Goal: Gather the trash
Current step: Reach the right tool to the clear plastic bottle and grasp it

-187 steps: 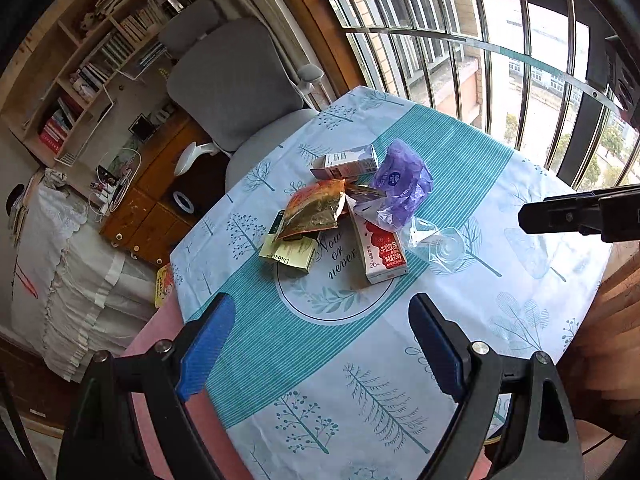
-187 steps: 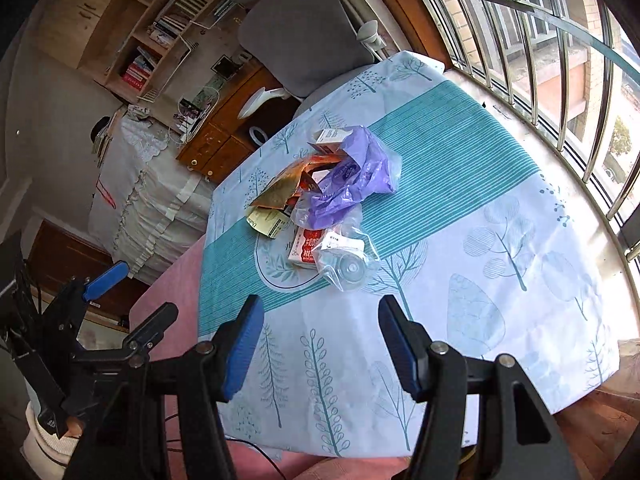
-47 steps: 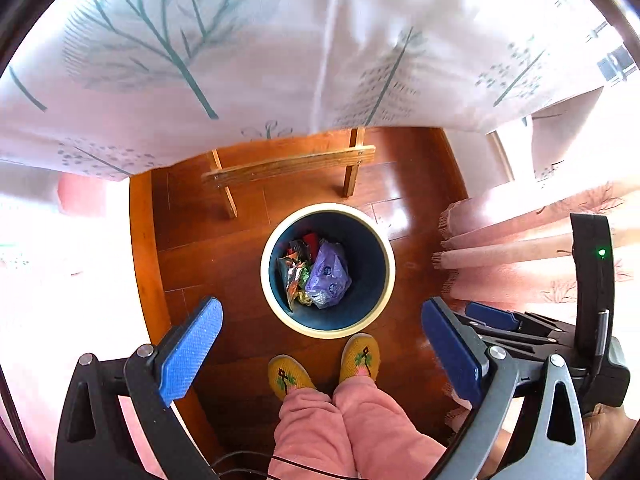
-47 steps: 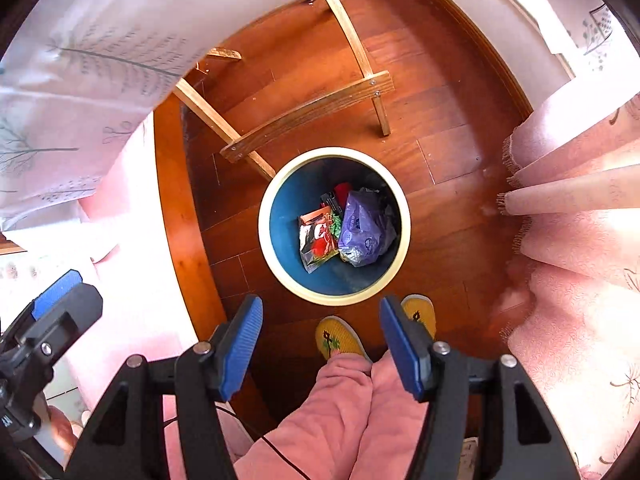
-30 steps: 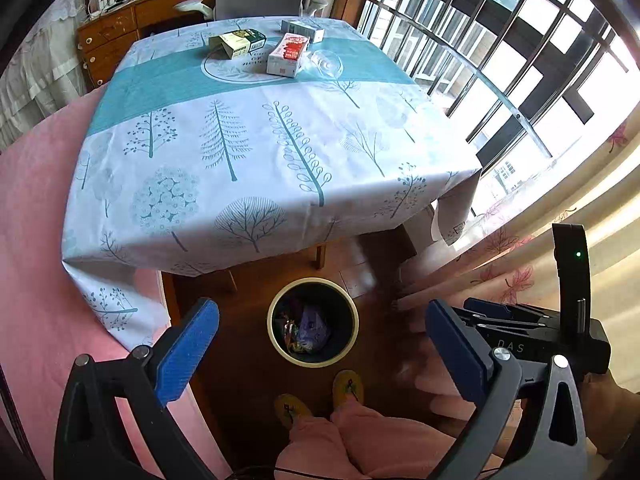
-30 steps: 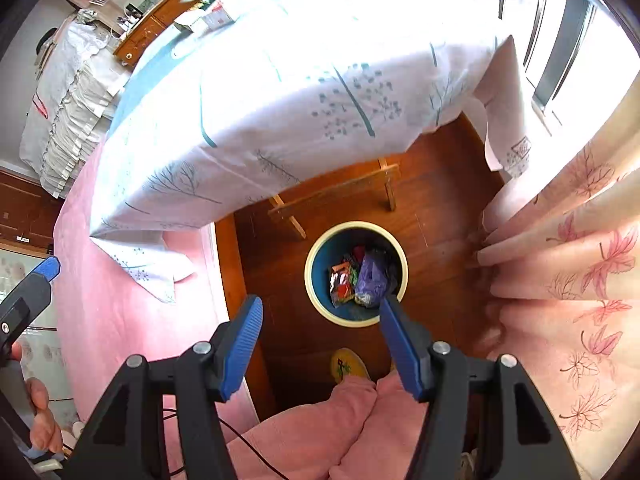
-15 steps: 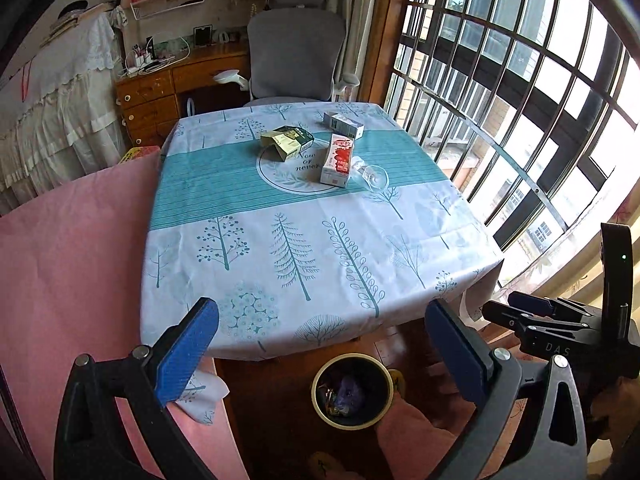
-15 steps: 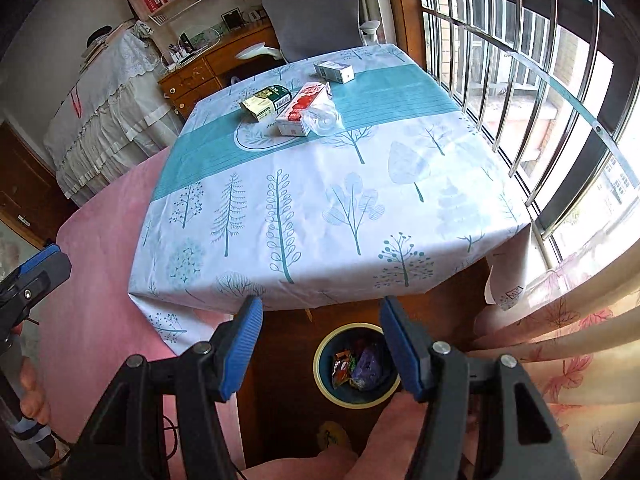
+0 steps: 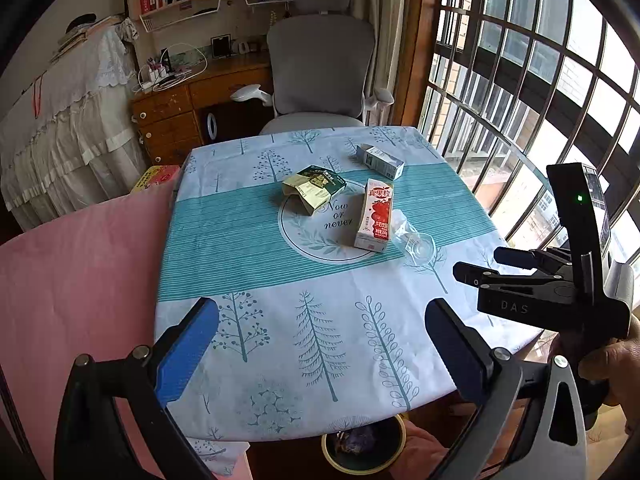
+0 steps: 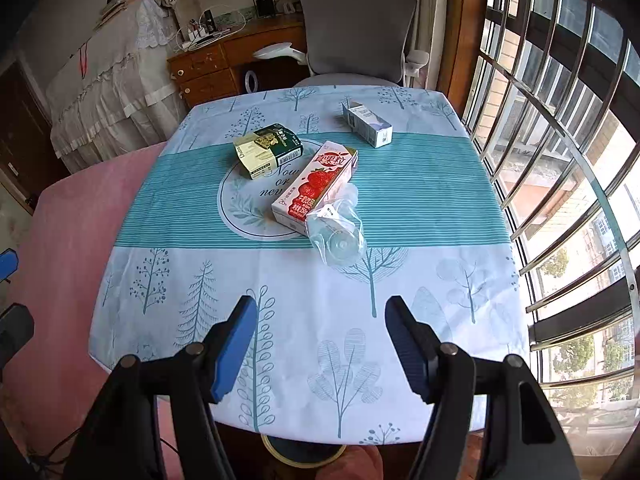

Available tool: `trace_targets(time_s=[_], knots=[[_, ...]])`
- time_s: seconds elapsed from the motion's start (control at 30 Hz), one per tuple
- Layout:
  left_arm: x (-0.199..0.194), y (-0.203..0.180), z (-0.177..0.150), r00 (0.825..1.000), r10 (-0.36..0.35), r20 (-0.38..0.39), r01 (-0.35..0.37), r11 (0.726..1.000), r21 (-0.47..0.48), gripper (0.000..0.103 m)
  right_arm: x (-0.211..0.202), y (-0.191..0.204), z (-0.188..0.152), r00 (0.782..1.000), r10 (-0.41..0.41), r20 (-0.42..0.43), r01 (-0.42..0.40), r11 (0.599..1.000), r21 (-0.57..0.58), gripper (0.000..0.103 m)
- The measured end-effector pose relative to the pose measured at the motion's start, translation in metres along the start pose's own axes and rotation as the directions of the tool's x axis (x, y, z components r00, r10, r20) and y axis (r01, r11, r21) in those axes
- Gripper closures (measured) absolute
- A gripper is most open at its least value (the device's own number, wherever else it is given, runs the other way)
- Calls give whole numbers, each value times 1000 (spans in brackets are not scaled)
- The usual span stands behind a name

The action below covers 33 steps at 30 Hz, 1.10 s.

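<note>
On the tree-print tablecloth, a red strawberry milk carton lay centre, a green box to its left, a pale blue carton far right, and a crumpled clear plastic cup nearest. The left gripper and right gripper both hung spread apart, empty, above the near edge.

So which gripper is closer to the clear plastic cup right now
Right. The right gripper hangs open straight in front of the clear plastic cup. The left gripper, also open, sits further back and off to the cup's left.
</note>
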State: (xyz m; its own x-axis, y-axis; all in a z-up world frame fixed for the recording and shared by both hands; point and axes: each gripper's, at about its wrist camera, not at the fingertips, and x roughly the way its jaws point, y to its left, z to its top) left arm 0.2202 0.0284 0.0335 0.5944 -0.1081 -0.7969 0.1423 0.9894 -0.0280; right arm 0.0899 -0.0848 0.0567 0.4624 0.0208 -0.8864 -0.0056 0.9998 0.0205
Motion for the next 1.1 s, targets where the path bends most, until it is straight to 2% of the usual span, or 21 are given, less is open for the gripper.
trace_targets(time_s=[0.2,0.43,0.47,0.5,0.6,0.83,0.97,1.1], knots=[[99,-15,40,989,53,-136,-55,998,-10,1,88,2,56,992,-7,-124,-4,996,-88,36],[166,-18,63,969,61,-240,-84,993,-88,1,153,-9,71,958,32,-285,-85,981,-176,37],[174,-20,66,966,60,-251,-86,992,-93,1,157,-15,71,950,50,-309,-106,980,-166,39],[180,-22,68,964,58,-261,-86,992,-97,1,161,-22,71,942,71,-328,-127,980,-152,49],[198,-35,76,958,43,-285,-71,993,-89,1,162,-50,73,914,186,-361,-224,973,-64,60],[247,-72,94,934,30,-357,-41,999,-25,1,153,-121,69,880,325,-346,-308,946,103,60],[280,-89,104,920,45,-388,-48,999,2,1,147,-155,59,871,378,-314,-324,922,211,60],[306,-100,110,906,61,-419,-56,998,25,1,143,-173,48,867,403,-294,-335,907,257,60]])
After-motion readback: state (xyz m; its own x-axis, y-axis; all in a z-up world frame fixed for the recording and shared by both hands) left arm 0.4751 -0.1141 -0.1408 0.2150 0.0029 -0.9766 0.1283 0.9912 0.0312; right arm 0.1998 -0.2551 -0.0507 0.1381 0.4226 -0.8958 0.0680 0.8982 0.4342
